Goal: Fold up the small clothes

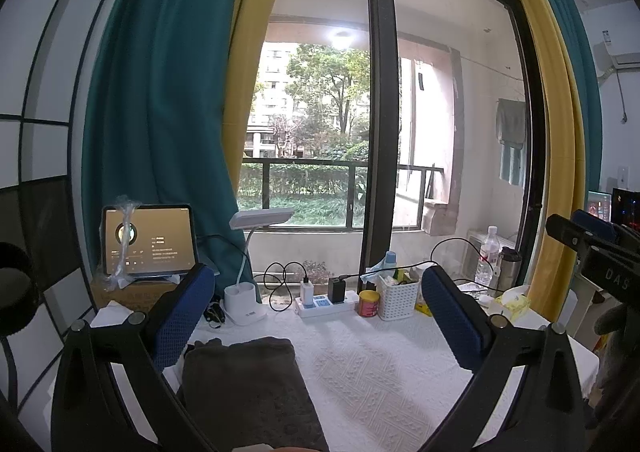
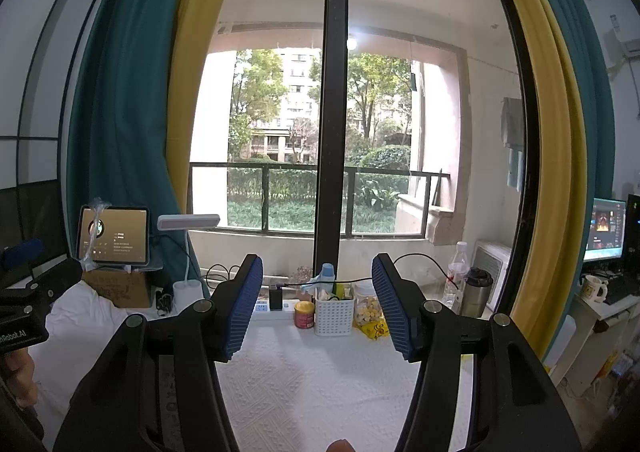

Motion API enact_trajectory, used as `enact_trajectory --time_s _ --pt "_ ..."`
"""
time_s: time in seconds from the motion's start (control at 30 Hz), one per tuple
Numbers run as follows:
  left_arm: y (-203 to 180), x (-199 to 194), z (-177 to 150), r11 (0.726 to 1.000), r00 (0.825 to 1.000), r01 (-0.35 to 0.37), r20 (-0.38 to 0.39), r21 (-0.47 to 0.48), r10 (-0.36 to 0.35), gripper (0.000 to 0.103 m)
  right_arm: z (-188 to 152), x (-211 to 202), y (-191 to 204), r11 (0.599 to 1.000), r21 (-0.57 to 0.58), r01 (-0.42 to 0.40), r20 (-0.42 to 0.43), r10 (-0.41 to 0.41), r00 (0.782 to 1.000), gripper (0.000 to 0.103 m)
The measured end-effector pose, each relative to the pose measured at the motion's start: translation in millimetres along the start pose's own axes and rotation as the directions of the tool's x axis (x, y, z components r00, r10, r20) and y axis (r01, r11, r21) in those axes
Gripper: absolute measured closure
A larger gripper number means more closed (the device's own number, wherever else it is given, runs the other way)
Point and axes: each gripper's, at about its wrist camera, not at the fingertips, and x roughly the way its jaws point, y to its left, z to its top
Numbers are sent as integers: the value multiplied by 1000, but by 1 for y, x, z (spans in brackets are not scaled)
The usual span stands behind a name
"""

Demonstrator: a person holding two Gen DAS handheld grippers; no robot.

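Note:
A dark grey-brown cloth lies folded flat on the white textured table cover, at the lower left of the left wrist view. My left gripper hovers over the table, open wide. Its left pad is above the cloth's near-left corner, and nothing is between the pads. My right gripper is also open and holds nothing, over bare table cover. Each gripper shows at the edge of the other's view: the right gripper and the left gripper. The cloth is not clearly visible in the right wrist view.
Along the table's far edge, by the window, stand a tablet on a cardboard box, a white desk lamp, a power strip with chargers, a red can, a white basket, a water bottle and a thermos. A monitor is at the right.

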Motion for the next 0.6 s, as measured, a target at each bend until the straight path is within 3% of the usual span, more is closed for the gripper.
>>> enact_trajectory --time_s 0.6 --pt "0 1 0 1000 1000 0 -3 3 0 1 -3 2 -2 1000 2 4 -4 -4 1000 43"
